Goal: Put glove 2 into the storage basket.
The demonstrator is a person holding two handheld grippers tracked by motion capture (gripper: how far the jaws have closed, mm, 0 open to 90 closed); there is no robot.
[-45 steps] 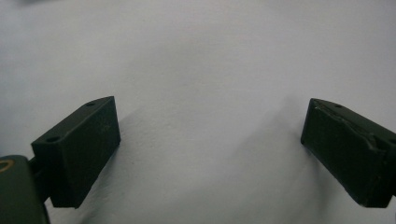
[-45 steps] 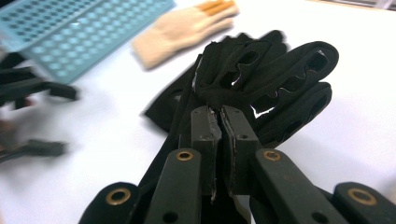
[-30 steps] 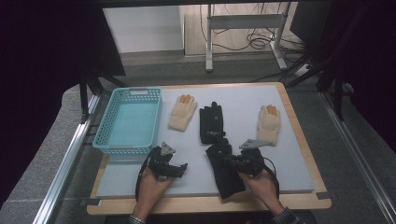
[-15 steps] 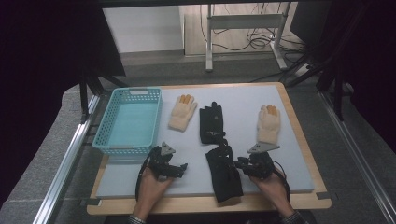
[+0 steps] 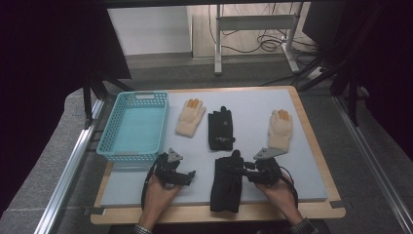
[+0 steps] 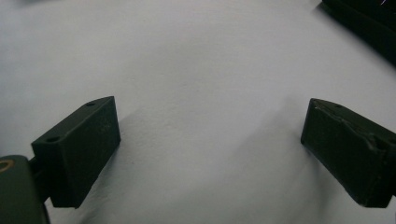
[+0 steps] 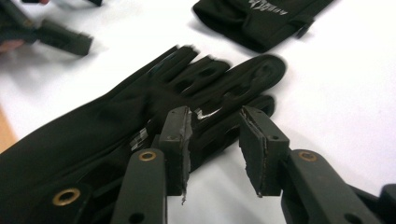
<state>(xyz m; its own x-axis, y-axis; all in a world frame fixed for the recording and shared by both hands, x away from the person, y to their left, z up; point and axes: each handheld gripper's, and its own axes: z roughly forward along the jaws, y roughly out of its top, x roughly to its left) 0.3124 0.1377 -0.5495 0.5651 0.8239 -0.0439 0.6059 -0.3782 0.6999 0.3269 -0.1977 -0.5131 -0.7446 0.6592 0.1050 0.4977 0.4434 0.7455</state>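
- High view: the long black glove point(image 5: 226, 183) lies flat near the front edge of the surface point(image 5: 311, 161), a bit right of the middle, cuff hanging over the wooden lip point(image 5: 195, 213), fingertips pointing to the back.
- Right gripper point(image 5: 243, 170) sits at that glove's right side, by the finger part, tips pointing left at it. Jaws have just been opening; can't tell from up here if the pads touch the fabric.
- Left gripper point(image 5: 187, 175) is parked on bare surface left of the glove, near the front, well apart from everything else.
- Around: teal basket point(image 5: 134, 126) along the left edge, cream glove point(image 5: 190, 117) just beside it, short black glove point(image 5: 220, 128) in the middle, 2nd cream glove point(image 5: 280, 129) toward the right edge w/ the right gripper's grey plate just in front of it. Nothing lies between the grippers and the long glove.
- Left gripper view: jaws spread wide, nothing but blank white surface between them. A dark edge shows in the top right corner, prob a glove, can't tell which.
- Right gripper view: jaws at a narrowish gap, and the pads aren't pressing on anything; white surface shows through the gap. The long black glove's fingers lie just past the tips, left pad right over the fabric. Short black glove's cuff is at the top, apart from it. Other gripper is blurred, top left.
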